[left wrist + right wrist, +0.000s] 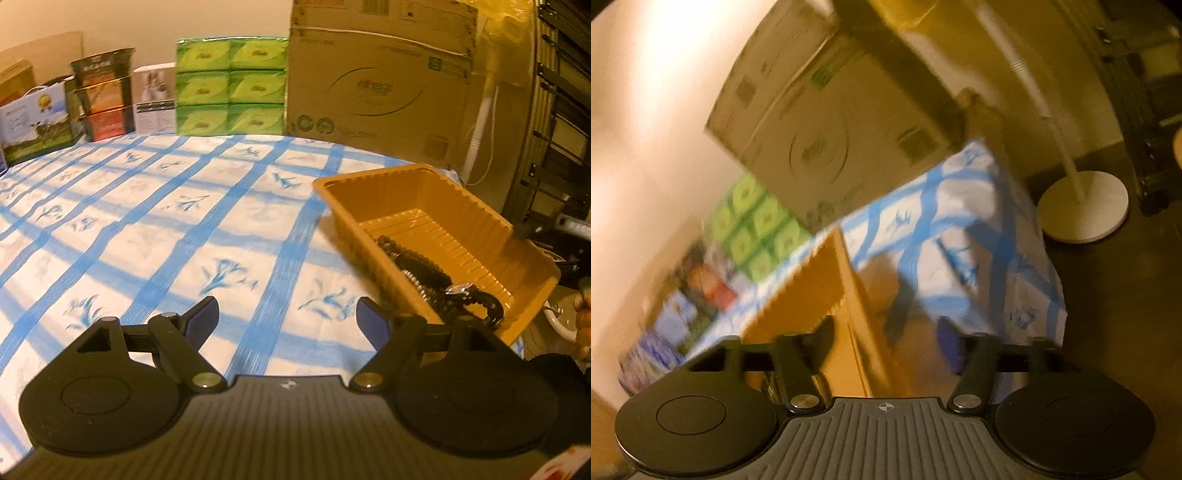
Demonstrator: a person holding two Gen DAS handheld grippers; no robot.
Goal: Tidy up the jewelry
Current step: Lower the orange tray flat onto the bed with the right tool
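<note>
An orange plastic tray (476, 218) sits at the table's right edge. Inside it lie a dark beaded bracelet (413, 258) and a watch with a black strap (469, 295). My left gripper (286, 319) is open and empty, low over the tablecloth just left of the tray. My right gripper (886, 341) is open and empty; its view is tilted and blurred. It is at the near end of the orange tray (812, 288), with the tray's rim between the fingers. The jewelry does not show in that view.
The table has a blue-checked white cloth (166, 221). Along its back stand green tissue packs (231, 86), a large cardboard box (380, 81) and several tins and boxes (103, 96). A white lamp stand (1084, 206) is on the floor past the table's right edge.
</note>
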